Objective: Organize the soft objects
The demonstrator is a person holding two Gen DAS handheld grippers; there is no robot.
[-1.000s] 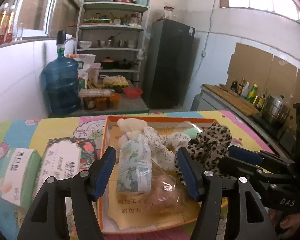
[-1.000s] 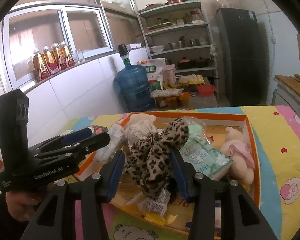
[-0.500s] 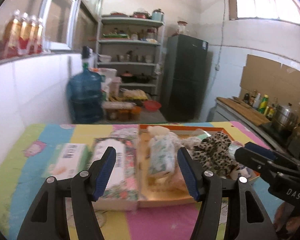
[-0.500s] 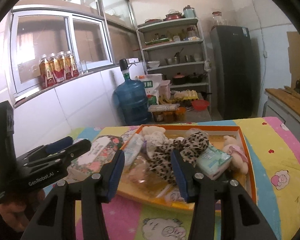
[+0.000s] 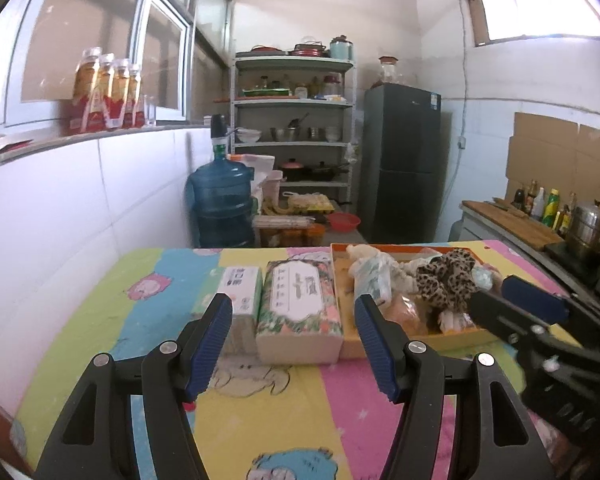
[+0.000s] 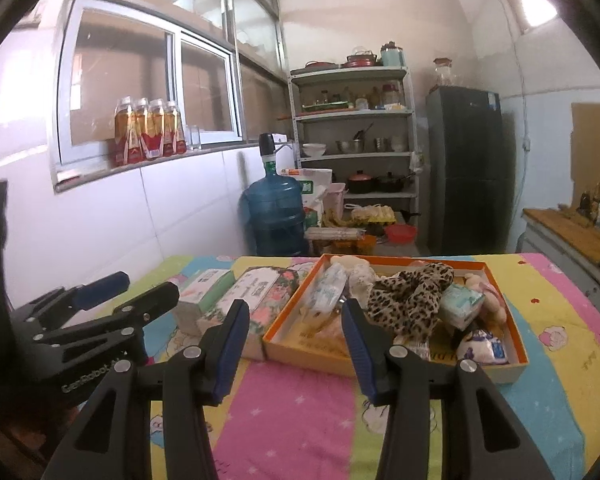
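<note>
**Both grippers backed off the tray, nothing in hand**

Change: a second ago both sat right over the pile, with the leopard cloth between the right jaws; now both hang over bare tablecloth, short of the tray. Looks like the sort is finished or paused (a judgement, not seen).

- Left gripper [image 5: 294,344]: jaws wide, nothing between them.
- Right gripper [image 6: 296,346]: jaws part open, empty.
- Orange tray [image 6: 514,364]: shallow cardboard, straight walls, at 1 o'clock from the right gripper.
- In it: leopard-print cloth [image 6: 410,300], limp and bunched; crinkly plastic tissue pack [image 6: 460,306] at its 3 o'clock; fuzzy pink plush [image 6: 486,294] by the far wall.
- Floral tissue box [image 5: 300,300]: rigid block, touching the tray's 9 o'clock side; white-green box [image 5: 240,290] just beside that.
- Tablecloth [image 5: 260,420]: smooth, cartoon print.
</note>
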